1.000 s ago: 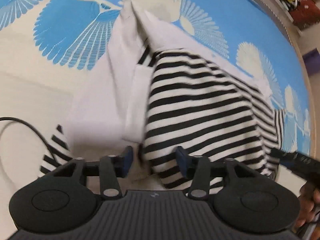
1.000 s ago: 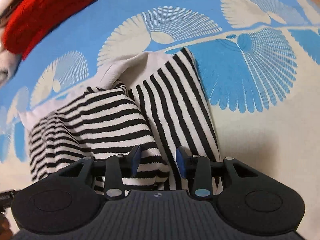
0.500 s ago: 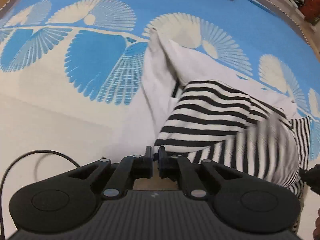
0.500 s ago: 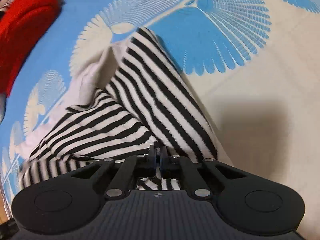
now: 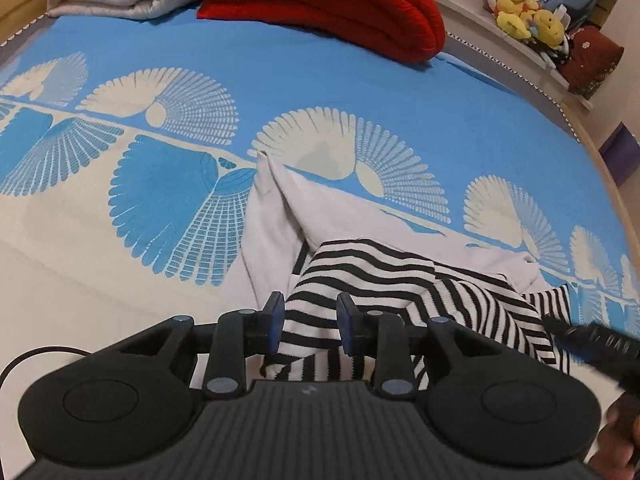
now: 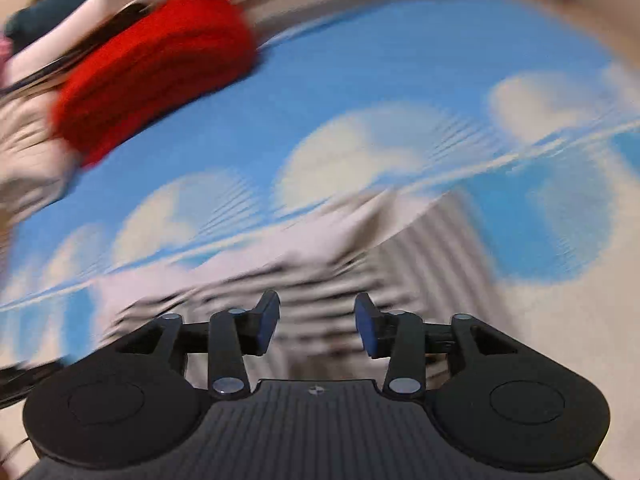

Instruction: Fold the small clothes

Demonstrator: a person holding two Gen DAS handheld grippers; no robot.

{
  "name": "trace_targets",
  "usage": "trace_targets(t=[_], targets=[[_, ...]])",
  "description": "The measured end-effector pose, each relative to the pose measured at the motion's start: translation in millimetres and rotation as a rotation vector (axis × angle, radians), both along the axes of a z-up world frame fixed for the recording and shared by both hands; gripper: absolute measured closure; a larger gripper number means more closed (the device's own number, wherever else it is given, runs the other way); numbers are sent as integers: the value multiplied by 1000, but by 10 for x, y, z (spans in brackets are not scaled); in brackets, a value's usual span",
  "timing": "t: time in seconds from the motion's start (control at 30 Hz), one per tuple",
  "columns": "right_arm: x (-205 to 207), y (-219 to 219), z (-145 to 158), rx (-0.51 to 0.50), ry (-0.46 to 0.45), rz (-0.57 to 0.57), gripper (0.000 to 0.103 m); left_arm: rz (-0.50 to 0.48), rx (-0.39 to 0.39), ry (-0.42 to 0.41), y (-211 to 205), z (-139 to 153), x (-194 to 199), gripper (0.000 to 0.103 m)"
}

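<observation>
Garment position relative to both grippers, fold in progress.

Striped garment (image 5: 384, 280) lies bunched on the bedspread (image 5: 360, 92), directly ahead of the left gripper (image 5: 310, 326); its fingers stand apart with a striped corner between them, not pinched. Long axis runs from that corner away to the right. The right gripper (image 6: 316, 322) is likewise spread and empty; its view is motion-blurred. The left gripper appears nearer. No legible writing or labels.
</observation>
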State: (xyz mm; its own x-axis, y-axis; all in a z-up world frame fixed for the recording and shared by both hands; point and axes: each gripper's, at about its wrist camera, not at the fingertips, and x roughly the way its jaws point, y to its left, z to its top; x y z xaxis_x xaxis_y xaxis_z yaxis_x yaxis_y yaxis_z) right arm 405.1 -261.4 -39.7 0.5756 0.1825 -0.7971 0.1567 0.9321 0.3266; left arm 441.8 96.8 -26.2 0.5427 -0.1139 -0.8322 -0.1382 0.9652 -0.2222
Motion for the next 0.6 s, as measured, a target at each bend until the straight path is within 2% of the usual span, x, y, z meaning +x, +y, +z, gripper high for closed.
trace_targets(t=[0.07, 0.13, 0.17, 0.23, 0.3, 0.43, 0.53, 0.6], targets=[[53, 127, -153, 104, 67, 87, 52, 2, -1, 16, 1, -60, 52, 72], [98, 280, -332, 176, 174, 185, 51, -3, -2, 30, 9, -67, 51, 71], [90, 350, -428, 173, 241, 237, 51, -6, 0, 34, 21, -75, 50, 71], [29, 486, -566, 80, 345, 338, 51, -15, 7, 43, 41, -86, 49, 69], [-44, 567, -570, 1, 349, 409, 51, -16, 12, 52, 73, -99, 49, 69], [-10, 531, -428, -19, 314, 448, 51, 2, -5, 70, 154, -121, 49, 66], [36, 415, -141, 44, 186, 421, 51, 10, -10, 75, 203, -126, 44, 66], [96, 217, 80, 117, 70, 327, 51, 23, -18, 78, 257, -127, 37, 66]])
